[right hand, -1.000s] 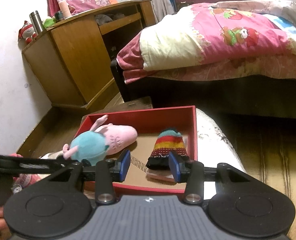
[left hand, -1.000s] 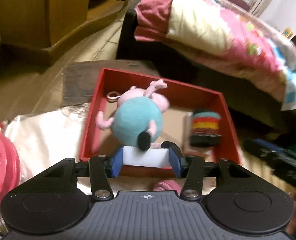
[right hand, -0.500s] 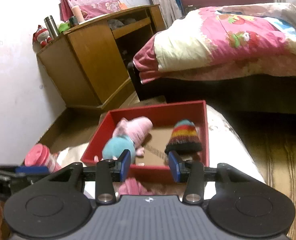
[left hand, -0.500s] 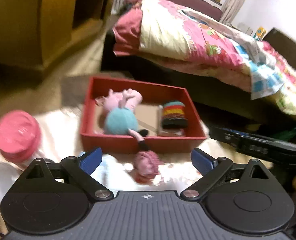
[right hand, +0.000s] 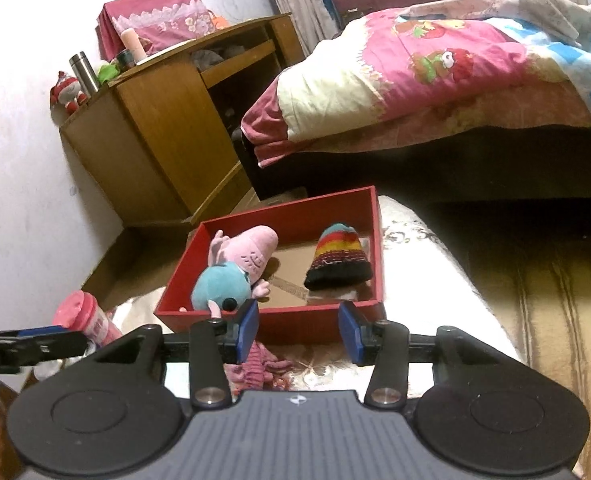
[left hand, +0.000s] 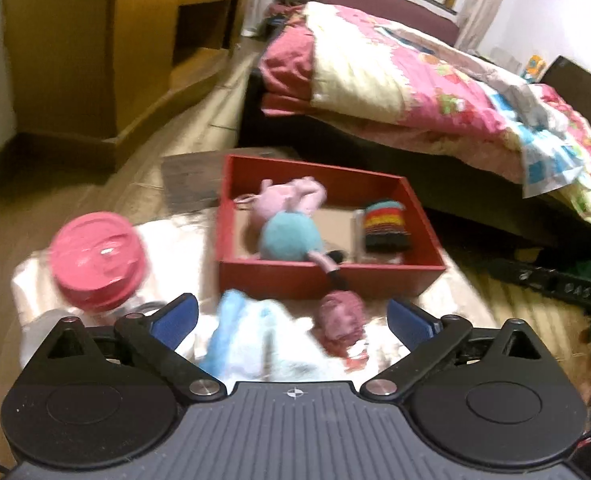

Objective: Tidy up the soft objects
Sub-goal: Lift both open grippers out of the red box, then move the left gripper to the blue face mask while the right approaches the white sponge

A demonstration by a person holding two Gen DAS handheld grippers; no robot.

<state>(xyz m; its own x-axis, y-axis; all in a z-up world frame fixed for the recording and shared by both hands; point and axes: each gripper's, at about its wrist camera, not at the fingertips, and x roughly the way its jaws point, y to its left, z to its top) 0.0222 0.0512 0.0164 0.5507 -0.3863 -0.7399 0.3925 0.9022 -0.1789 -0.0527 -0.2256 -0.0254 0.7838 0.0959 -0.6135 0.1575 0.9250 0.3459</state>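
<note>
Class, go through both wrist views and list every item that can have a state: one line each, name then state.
Red box: open-topped, on the patterned cloth.
Pig plush: lying in the box, one leg over the front wall.
Striped knit hat: in the box, right side.
Pink knitted piece: outside, in front of the box.
Pink-lidded jar: lid on.
Left gripper: jaws opening, wide, nothing held.
Right gripper: jaws opening, nothing held.

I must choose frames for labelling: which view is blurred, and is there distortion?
Left wrist view: motion blur smears the pink plush pig and red box. Right wrist view: sharp, the striped knit hat crisp. Both views: fisheye bending, dark corners.
</note>
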